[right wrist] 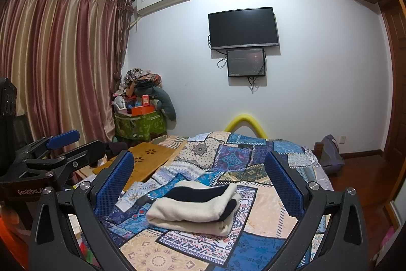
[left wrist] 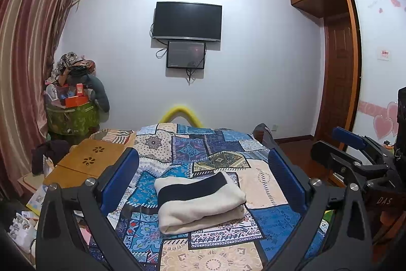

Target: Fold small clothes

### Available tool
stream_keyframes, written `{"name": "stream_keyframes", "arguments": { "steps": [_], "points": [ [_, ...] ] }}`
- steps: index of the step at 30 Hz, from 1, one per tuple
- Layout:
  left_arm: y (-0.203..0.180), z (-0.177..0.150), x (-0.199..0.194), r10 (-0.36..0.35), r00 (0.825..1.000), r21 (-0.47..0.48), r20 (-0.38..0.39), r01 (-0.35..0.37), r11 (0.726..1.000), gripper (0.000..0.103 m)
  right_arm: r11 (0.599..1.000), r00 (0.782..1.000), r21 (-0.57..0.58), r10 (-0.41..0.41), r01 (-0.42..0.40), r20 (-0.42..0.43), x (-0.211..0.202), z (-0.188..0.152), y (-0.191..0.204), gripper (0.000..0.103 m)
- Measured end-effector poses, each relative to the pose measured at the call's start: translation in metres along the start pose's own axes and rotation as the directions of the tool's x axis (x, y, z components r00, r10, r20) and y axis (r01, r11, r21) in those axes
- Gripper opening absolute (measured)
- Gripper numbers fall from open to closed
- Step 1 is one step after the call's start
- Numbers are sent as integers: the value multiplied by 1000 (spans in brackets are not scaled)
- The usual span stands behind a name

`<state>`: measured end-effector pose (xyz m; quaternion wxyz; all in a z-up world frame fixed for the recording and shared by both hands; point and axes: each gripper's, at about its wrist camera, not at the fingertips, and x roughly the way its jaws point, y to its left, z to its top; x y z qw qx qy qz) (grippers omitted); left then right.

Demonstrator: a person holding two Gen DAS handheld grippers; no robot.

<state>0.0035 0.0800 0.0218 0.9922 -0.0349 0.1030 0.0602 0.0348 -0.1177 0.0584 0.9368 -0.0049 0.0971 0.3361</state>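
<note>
The folded cream garment lies on the patchwork bedspread as a thick oblong bundle; its long axis runs roughly across the bed, left to right, tilted a little so the right end sits farther toward the wall; a broad black band crosses its top layer along that same axis. From the right wrist view the garment shows stacked layers, with the rounded fold toward the lower left and the open ends, cream and black, toward the right; what kind of garment it is cannot be told. The fabric looks soft and fleecy, the bedspread smooth and printed in blue, beige and white panels.

The left gripper is spread wide and holds nothing; its ribbed blue pads stand either side of the bundle, clear of it. The right gripper is likewise spread wide and empty, its blue pads dimpled; the hands holding both tools are out of view.

A wooden lap desk with flower cut-outs lies at the bed's left edge; its near end is hidden behind the gripper.
</note>
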Motion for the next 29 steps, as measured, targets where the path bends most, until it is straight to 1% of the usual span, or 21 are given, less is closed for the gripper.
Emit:
{"name": "stream_keyframes", "arguments": {
  "steps": [6, 18, 29],
  "points": [
    [2, 0, 1, -22, 1000, 10, -11, 22, 1000, 103, 1000, 1000, 3, -3, 3, 2, 0, 3, -1, 102],
    [2, 0, 0, -35, 999, 28, -13, 36, 999, 103, 1000, 1000, 7, -7, 7, 3, -1, 5, -2, 102],
    [8, -3, 6, -37, 999, 13, -32, 38, 999, 103, 1000, 1000, 13, -11, 11, -10, 3, 2, -2, 102]
  ]
}}
